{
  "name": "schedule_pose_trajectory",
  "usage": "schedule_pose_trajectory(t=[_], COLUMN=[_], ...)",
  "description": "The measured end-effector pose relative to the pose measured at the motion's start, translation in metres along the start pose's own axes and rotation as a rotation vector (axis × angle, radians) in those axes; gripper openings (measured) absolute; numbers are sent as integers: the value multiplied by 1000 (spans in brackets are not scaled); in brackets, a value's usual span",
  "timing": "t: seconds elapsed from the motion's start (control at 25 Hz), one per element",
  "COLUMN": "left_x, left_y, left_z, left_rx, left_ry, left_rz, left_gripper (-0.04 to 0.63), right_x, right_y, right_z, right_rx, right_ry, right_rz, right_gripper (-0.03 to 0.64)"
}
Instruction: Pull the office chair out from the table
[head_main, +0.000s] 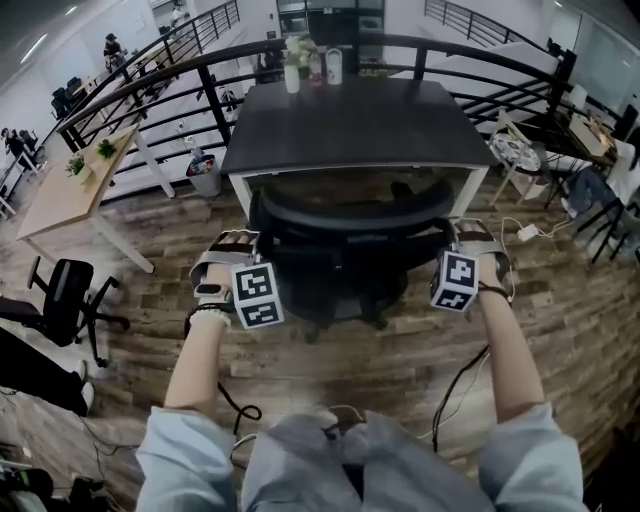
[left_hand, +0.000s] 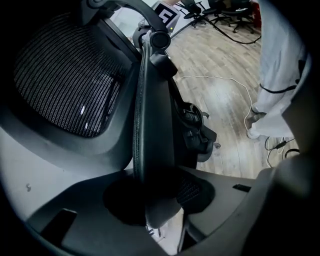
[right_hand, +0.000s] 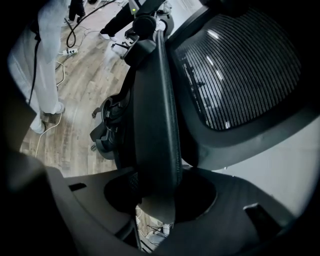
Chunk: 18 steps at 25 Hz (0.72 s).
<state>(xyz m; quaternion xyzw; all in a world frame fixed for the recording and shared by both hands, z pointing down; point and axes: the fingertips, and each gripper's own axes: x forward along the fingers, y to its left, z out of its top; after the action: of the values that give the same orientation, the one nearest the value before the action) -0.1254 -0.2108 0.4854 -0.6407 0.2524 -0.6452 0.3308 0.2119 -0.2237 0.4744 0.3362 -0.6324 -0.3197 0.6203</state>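
The black office chair (head_main: 350, 212) stands tucked under the dark table (head_main: 350, 125), its curved back rim just outside the table's near edge. My left gripper (head_main: 232, 248) is shut on the chair's left armrest (left_hand: 152, 125), whose pad runs up between the jaws of that gripper (left_hand: 157, 200), beside the mesh back (left_hand: 65, 85). At the other side my right gripper (head_main: 470, 238) is shut on the right armrest (right_hand: 152, 125); in its own view this gripper (right_hand: 157, 197) has the pad between its jaws and the mesh back (right_hand: 240, 65) to the right.
Bottles and a plant (head_main: 300, 65) stand at the table's far edge, with a railing (head_main: 160, 80) behind. A light wooden desk (head_main: 70, 190) and another black chair (head_main: 65, 290) are at the left. Cables (head_main: 520, 235) lie on the wooden floor at the right. White-trousered legs (left_hand: 280, 75) stand nearby.
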Motion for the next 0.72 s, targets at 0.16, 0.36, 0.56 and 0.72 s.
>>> schedule_pose_trajectory(t=[0.16,0.36,0.56,0.72], left_x=[-19,-43,-67,-85], left_y=[-19,-40,-62,-77], left_z=[12,32,48,60], left_rx=[-4,-9,-7,-5], left_ry=[17,20,16,15], left_rz=[-4,-1,9,15], left_gripper=[143,143,143,144], right_x=[-19,-45,-74,-96], right_y=[16,33,54,68], right_z=[-10,-27,-41,-51], right_rx=[-8,-7,-2,4], right_ry=[-20,-28,-32,-28], right_rz=[2,-10,-22,-29], right_gripper=[155,155,156,156])
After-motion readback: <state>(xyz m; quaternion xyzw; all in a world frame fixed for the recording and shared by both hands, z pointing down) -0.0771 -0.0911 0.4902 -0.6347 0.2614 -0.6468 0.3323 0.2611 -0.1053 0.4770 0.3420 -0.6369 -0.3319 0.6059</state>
